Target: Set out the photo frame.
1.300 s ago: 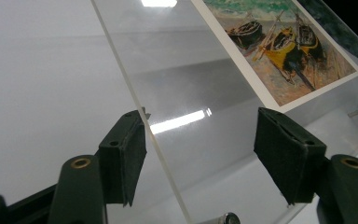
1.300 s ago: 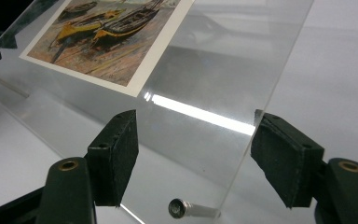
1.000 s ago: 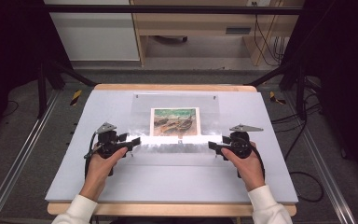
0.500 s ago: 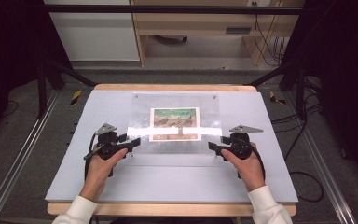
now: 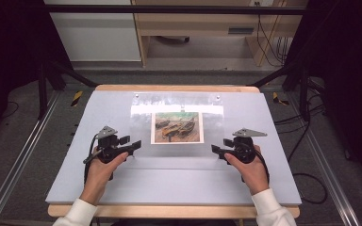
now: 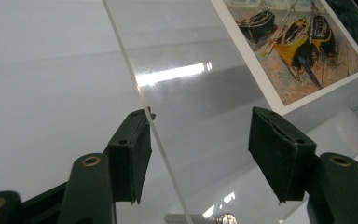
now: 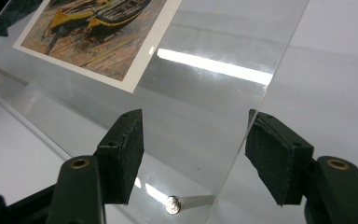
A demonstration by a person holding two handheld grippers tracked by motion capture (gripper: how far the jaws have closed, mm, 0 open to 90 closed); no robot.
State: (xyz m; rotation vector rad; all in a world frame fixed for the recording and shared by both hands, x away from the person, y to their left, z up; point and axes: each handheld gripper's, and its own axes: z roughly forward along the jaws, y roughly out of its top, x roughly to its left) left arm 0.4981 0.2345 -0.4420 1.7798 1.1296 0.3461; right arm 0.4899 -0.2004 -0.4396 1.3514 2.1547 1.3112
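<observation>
**Clear sheet between two spread grippers**

A clear plastic sheet (image 5: 176, 127) lies on the grey worktop (image 5: 169, 183) with a boat picture (image 5: 176, 127) at its middle. The left gripper (image 5: 133, 145) sits at the sheet's left edge, the right gripper (image 5: 218, 149) at its right edge. Both sets of fingers have just been closing a little yet stand apart: each straddles an edge of the sheet (image 6: 163, 154) (image 7: 233, 158), with pads not pressing it.
</observation>
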